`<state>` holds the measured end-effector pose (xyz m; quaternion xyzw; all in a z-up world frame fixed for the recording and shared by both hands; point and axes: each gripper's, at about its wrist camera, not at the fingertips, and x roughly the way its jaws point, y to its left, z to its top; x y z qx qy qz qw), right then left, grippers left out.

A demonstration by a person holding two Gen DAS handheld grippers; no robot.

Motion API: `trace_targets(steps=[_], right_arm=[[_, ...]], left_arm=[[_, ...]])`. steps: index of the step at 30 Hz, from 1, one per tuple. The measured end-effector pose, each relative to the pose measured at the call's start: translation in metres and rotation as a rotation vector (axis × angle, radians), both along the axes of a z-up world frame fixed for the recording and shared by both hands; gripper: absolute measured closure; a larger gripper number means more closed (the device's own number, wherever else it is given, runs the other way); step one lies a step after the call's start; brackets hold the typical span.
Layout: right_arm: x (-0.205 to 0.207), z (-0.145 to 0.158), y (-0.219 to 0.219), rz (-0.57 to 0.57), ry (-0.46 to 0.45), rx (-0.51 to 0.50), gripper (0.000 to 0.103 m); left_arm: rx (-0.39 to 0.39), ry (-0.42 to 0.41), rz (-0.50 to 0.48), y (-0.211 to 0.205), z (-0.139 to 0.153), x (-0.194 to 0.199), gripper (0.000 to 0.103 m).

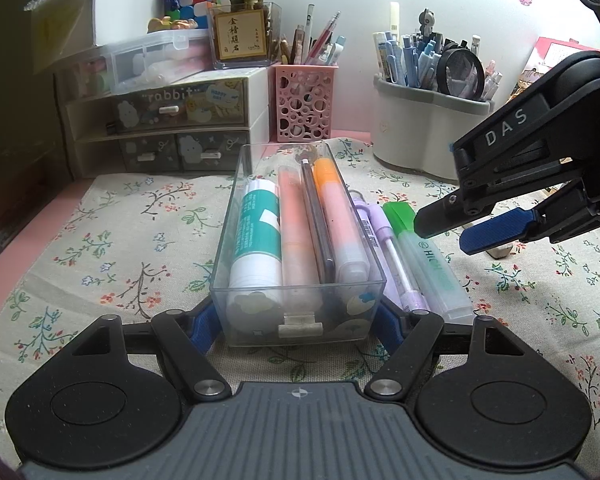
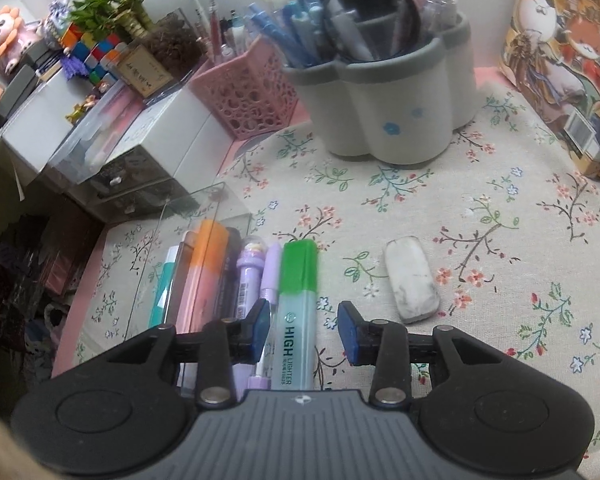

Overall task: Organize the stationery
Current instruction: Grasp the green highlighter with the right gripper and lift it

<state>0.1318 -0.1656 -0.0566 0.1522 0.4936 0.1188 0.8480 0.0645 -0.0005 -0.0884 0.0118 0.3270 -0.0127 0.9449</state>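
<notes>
A clear plastic drawer box (image 1: pixel 298 320) lies on the floral cloth, holding a teal-and-white tube (image 1: pixel 258 236), a peach marker, a dark pen and an orange highlighter (image 1: pixel 334 208). My left gripper (image 1: pixel 298 326) is shut on the box's near end, a blue pad on each side. Beside the box on the right lie a purple pen (image 1: pixel 396 260) and a green highlighter (image 1: pixel 432 264). My right gripper (image 2: pixel 306 332) is open, hovering over the green highlighter (image 2: pixel 296 312), which lies between its fingers; it also shows in the left wrist view (image 1: pixel 452 226). A white eraser (image 2: pixel 411 280) lies to the right.
A white flower-shaped pen holder (image 2: pixel 388 116) full of pens, a pink perforated pen cup (image 1: pixel 304 100) and a small drawer cabinet (image 1: pixel 160 128) stand at the back. A picture box (image 2: pixel 564 64) stands at the right. The pink table edge runs along the left.
</notes>
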Motion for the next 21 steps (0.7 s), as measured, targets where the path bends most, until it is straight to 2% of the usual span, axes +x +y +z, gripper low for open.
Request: trace_targets(steps=[5,10,13,14,21], right_arm=[[0.001,-0.009,0.014,0.052,0.018,-0.033,0.067],[-0.002,-0.009,0.025,0.093,-0.028,-0.099,0.067],[0.0,-0.008,0.023,0.096,-0.012,-0.085,0.076],[-0.001,-0.007,0.021,0.085,-0.011,-0.089,0.083],[-0.008,-0.006,0.008,0.054,-0.014,-0.114,0.083]], left_arm=[[-0.001,0.0,-0.001,0.0,0.0,0.0,0.029],[-0.001,0.0,-0.001,0.0,0.0,0.0,0.029],[0.0,0.0,-0.001,0.0,0.0,0.0,0.029],[-0.001,0.0,-0.001,0.0,0.0,0.0,0.029],[0.0,0.0,-0.001,-0.001,0.0,-0.001,0.029]])
